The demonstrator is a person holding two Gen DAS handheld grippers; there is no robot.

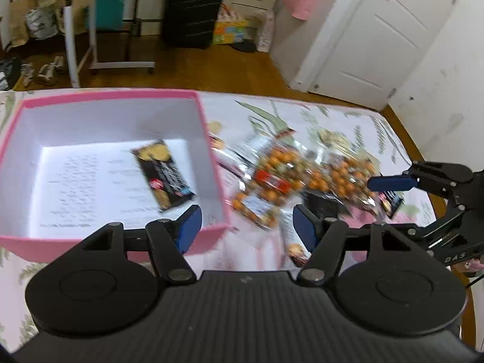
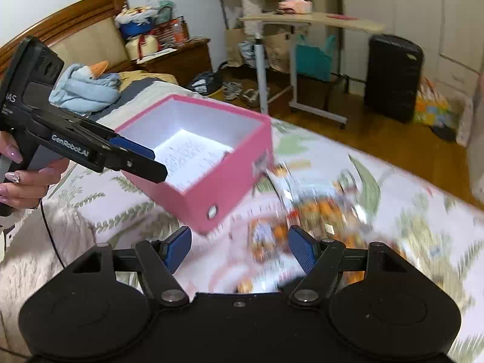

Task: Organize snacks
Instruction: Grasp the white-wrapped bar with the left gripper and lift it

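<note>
A pink box [image 1: 215, 163] with a white inside stands on the flowered bedspread; it also shows in the right wrist view [image 2: 193, 202]. One black snack packet [image 1: 163, 177] lies inside it. Several clear packets of orange snacks [image 1: 272, 178] lie right of the box, blurred in the right wrist view [image 2: 302, 211]. My left gripper [image 1: 244, 228] is open and empty over the box's near right corner; it shows from the side in the right wrist view [image 2: 142, 158]. My right gripper [image 2: 239, 251] is open and empty above the packets; its blue finger [image 1: 390, 183] shows in the left wrist view.
The bed's far edge [image 1: 272, 95] drops to a wooden floor. Beyond it stand a black suitcase [image 1: 193, 9], a rolling desk [image 2: 302, 21] and a white door [image 1: 378, 36]. A blue towel with a toy goose [image 2: 87, 84] lies near the headboard.
</note>
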